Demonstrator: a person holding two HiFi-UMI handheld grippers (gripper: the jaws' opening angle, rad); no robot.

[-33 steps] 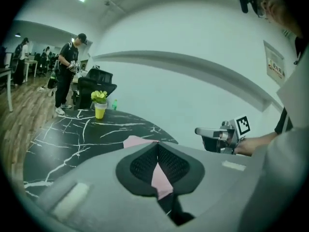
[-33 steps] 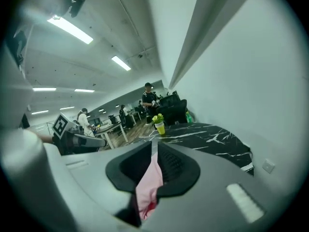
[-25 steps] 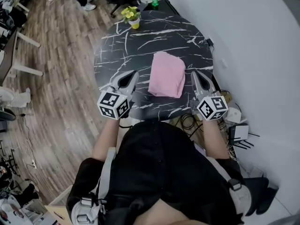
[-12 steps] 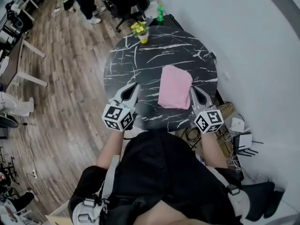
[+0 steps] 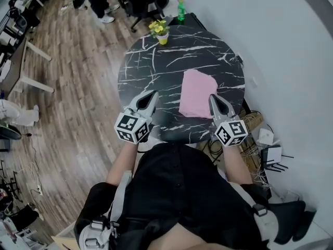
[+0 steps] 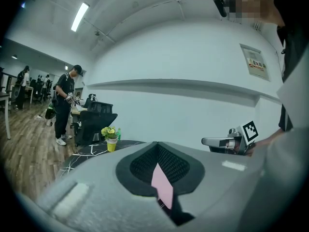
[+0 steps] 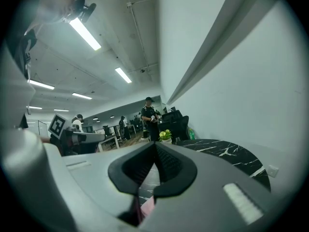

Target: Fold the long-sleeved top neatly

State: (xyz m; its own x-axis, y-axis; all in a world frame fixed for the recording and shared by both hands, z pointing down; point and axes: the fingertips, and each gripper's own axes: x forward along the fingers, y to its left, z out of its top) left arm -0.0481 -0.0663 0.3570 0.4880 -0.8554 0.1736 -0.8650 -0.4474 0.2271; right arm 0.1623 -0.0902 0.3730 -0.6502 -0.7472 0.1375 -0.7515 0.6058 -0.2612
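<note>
The pink long-sleeved top (image 5: 196, 94) lies folded into a compact rectangle on the right half of the round black marble table (image 5: 156, 69). My left gripper (image 5: 154, 94) is shut and empty over the table's near edge, well to the left of the top. The right gripper (image 5: 212, 98) is shut too, holding nothing, with its tip just off the top's near right corner. In the left gripper view a strip of the pink top (image 6: 161, 185) shows past the closed jaws, with the right gripper (image 6: 227, 141) at the right. The right gripper view shows a bit of the pink top (image 7: 146, 204) low down.
A yellow flower pot (image 5: 163, 31) stands at the table's far edge, with a green bottle (image 5: 181, 12) beyond it. A white wall runs along the right. Cables and a router (image 5: 268, 150) lie on the floor at the right. A person (image 6: 63, 105) stands by a black chair farther off.
The right gripper's tip has come in closer to the top's near right corner. The left gripper has drifted a little farther left of the top. Both stay shut.
</note>
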